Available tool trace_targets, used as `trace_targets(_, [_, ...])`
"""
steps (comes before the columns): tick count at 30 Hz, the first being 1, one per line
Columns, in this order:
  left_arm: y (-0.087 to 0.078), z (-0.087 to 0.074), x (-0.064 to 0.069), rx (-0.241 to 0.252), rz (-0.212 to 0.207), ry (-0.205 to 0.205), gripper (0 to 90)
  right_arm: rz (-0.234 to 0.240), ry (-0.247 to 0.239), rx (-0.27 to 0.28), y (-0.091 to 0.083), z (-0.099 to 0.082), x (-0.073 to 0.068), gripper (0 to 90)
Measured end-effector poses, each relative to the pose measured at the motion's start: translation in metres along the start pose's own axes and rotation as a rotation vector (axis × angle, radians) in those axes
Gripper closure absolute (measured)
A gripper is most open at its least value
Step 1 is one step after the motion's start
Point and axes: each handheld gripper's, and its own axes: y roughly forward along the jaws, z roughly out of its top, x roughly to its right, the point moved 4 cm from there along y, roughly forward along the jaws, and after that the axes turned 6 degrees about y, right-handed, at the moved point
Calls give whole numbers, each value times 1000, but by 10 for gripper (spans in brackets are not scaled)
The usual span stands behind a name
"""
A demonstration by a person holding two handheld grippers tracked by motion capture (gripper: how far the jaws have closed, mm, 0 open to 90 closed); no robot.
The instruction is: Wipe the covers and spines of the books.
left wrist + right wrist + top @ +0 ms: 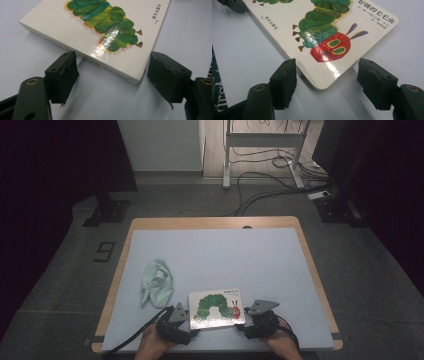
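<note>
Flanking the book (pixel 217 308) from both sides, we have it lying flat near the counter's (pixel 210 245) 6 o'clock edge, cover up. Our left tongs (pixel 186 322) sit at its 8 o'clock corner, our right tongs (pixel 243 320) at its 4 o'clock corner. Both stand open: in the left gripper view one pad is just beside the spine edge and the other is clear of the corner (pixel 136 81); in the right gripper view the rounded corner (pixel 322 86) lies between the pads, touching neither.

We judge the book stiff, thick-boarded and fairly light, with a glossy cover that could slip under the pads. We would pinch it across its thickness at an edge or corner, not on the slick face.

The near edge leaves little room behind it. Toward 12 o'clock the counter is open; a cloth (pixel 157 281) lies at 10 o'clock, well apart.
</note>
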Motion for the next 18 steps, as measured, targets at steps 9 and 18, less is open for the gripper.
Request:
trace_targets(9, [7,5,-14,21,13,-5,277,-14,17,21,5,5,9,389])
trace_targets(18, [12,11,-28,29,30,-14,348,-47,31,36,11,11,18,388])
